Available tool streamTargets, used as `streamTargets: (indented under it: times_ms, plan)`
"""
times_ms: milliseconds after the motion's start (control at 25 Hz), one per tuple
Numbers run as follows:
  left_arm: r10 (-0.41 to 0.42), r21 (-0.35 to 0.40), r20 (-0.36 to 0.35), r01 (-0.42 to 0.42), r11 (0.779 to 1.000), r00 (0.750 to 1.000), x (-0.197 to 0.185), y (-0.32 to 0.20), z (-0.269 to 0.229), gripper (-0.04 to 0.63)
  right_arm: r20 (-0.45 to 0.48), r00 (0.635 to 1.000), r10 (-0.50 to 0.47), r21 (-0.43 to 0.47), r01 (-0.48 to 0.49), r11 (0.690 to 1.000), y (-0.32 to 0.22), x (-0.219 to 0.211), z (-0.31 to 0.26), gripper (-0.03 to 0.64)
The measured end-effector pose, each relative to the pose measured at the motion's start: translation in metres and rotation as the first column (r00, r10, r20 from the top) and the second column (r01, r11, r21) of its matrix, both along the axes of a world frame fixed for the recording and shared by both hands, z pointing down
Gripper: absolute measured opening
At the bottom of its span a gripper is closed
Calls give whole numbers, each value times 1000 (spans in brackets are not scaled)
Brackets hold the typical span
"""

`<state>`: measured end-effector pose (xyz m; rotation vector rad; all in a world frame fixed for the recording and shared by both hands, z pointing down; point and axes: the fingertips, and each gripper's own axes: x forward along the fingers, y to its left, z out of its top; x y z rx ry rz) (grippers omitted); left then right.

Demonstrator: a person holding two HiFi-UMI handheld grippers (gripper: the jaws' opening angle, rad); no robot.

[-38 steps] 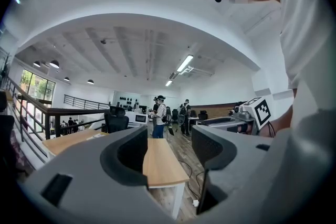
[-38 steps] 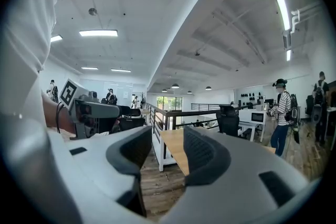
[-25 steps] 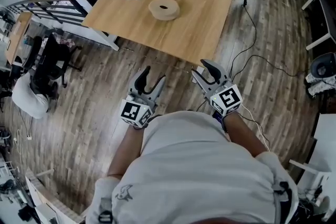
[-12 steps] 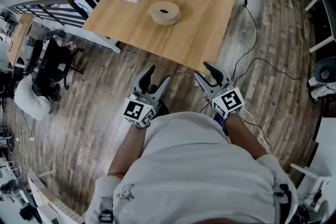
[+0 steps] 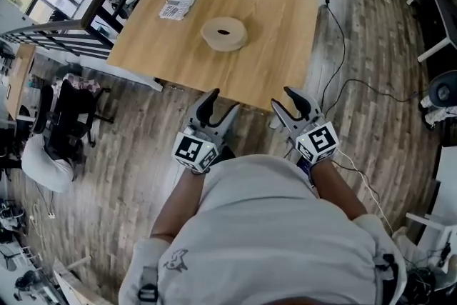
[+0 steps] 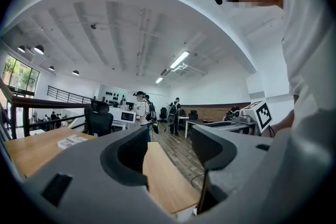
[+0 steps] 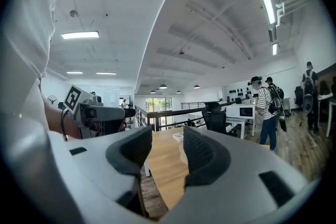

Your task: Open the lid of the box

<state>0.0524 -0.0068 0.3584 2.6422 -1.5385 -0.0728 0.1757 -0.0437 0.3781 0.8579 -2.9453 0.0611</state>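
Left gripper [image 5: 221,104] and right gripper [image 5: 283,101] — jaws apart, empty; both at the wooden table's [image 5: 275,46] near edge. Round box [image 5: 224,33] sits upper centre.

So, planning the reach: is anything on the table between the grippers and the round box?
Nothing visible: bare table separates the left gripper and right gripper from the round box; the printed packet lies off to the far left.

Left tool [image 5: 220,105]: held level, jaws apart, nothing between them. Seen from the head view, its tips reach the near edge of the table [image 5: 271,32]. Right tool [image 5: 289,105]: held level, jaws apart, empty, tips by the same edge, close to its right corner. Both forearms extend forward, side by side, with the marker cubes facing upward.
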Motion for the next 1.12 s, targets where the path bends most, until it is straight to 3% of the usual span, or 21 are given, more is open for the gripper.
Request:
streamTargets:
  times_ms: [360, 760, 1120]
  plan:
    - [112, -1, -31, -112, 994, 993, -87, -66, 4, 253, -8, 996, 94, -71, -94, 993, -69, -67, 3, 190]
    - [206, -16, -36, -207, 978, 978, -175, -121, 8, 253, -52, 986, 161, -81, -165, 983, -121, -154, 0, 190]
    - [296, -40, -39, -297, 954, 955, -225, -154, 20, 258, -106, 970, 220, -91, -230, 969, -152, -203, 11, 189]
